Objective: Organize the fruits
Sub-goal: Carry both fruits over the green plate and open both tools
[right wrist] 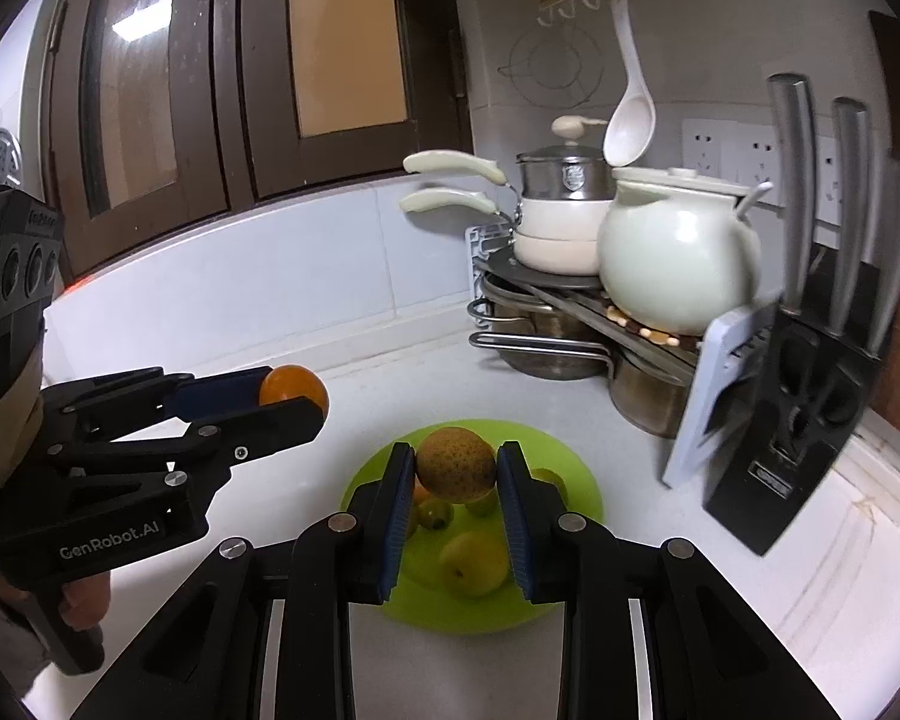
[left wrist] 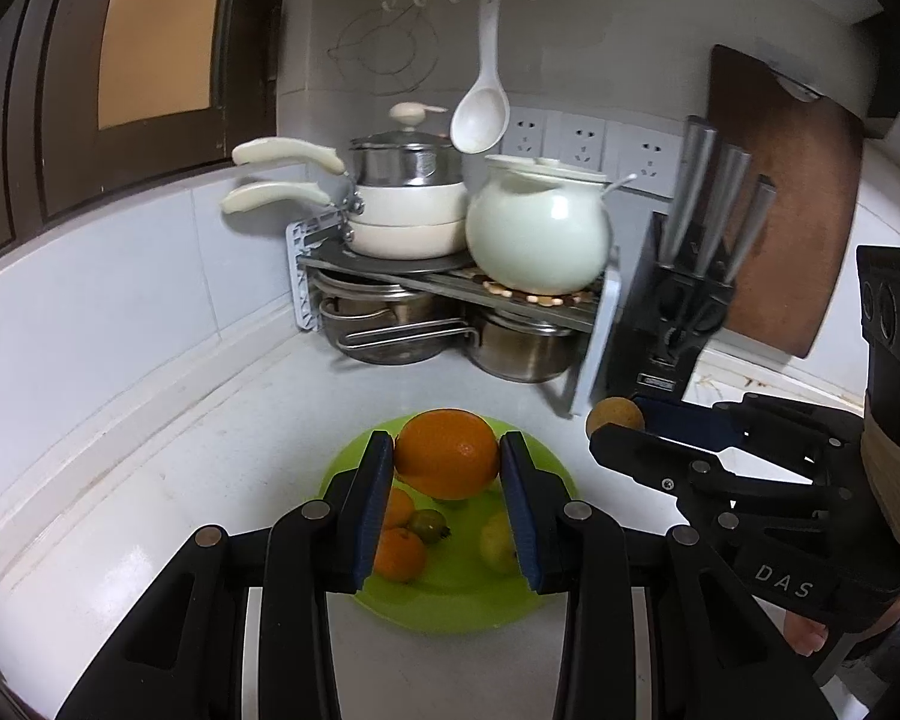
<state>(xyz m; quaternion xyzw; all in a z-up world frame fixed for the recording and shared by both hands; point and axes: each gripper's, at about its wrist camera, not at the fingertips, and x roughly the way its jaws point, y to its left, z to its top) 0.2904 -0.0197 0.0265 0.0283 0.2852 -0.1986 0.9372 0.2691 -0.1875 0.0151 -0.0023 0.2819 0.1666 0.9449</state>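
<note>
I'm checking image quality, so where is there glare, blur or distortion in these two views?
Left wrist view: fisheye bends the white countertop; the hanging white plastic ladle is slightly soft. Right wrist view: light glares on the dark brown cabinet door; the steel-handled knife block is smeared.

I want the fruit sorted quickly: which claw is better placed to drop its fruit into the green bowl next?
Probably either: left claw holds the orange and right claw the brownish fruit, both apparently above the green bowl.
</note>
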